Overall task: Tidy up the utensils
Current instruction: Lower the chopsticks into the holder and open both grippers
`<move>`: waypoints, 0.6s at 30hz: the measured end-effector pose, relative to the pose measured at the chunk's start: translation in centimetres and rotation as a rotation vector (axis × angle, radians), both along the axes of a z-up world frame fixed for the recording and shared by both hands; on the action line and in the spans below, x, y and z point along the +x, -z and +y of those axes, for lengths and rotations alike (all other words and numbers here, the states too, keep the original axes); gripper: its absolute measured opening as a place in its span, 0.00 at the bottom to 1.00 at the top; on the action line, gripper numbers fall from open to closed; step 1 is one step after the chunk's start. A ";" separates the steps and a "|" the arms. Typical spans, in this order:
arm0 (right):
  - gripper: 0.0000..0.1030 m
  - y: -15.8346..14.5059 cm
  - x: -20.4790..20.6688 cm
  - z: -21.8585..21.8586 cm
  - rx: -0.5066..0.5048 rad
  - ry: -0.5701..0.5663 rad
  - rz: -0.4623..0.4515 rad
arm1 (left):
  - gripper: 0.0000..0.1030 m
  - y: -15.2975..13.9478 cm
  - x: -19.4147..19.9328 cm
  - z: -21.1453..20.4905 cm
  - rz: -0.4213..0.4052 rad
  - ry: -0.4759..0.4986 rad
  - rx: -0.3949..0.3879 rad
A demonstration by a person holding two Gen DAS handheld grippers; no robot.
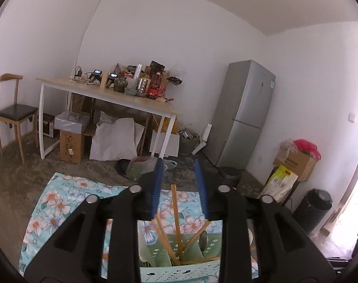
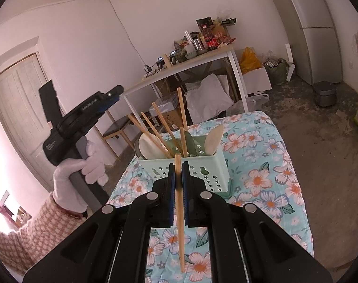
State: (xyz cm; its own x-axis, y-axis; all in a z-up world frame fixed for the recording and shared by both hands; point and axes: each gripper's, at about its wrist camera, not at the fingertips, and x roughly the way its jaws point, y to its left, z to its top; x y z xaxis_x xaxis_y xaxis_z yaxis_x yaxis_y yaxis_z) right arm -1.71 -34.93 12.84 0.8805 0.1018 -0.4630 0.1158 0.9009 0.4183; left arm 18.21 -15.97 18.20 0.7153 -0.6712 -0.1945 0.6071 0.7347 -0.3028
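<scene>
At the far left of the right wrist view, a white-gloved hand (image 2: 70,176) in a pink checked sleeve (image 2: 26,233) holds the left gripper (image 2: 115,92) raised beside the holder, just off the cloth's edge. In its own view that left gripper (image 1: 179,184) has its blue pads parted, with nothing pressed between them; one upright chopstick (image 1: 175,210) shows in the gap below.

Next comes the pale green utensil holder (image 2: 190,167), standing upright on the floral cloth (image 2: 261,165). It is divided into compartments. The left part holds a pale spoon (image 2: 147,147) and several wooden chopsticks (image 2: 160,129) leaning left at different angles. One taller chopstick (image 2: 182,108) stands nearly upright near the middle. The right compartment holds a pale wooden spoon (image 2: 214,139) with its bowl up. The left wrist view also shows a metal spoon (image 1: 203,239) in the holder (image 1: 179,271); which compartment it sits in I cannot tell.

In the foreground, the right gripper (image 2: 178,172) is clamped on a single wooden chopstick (image 2: 180,224), whose upper tip reaches the near rim of the holder.
</scene>
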 end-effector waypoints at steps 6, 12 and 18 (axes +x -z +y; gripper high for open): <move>0.06 -1.3 0.6 0.4 -0.033 -0.007 -0.021 | 0.44 -0.2 -1.7 3.7 0.000 -0.018 0.010; 0.06 -4.6 2.8 1.0 -0.097 -0.036 -0.078 | 0.66 2.1 -4.7 8.3 0.034 -0.049 0.062; 0.06 -10.0 6.0 3.0 -0.207 -0.072 -0.187 | 0.82 5.7 -7.4 11.7 0.059 -0.115 0.169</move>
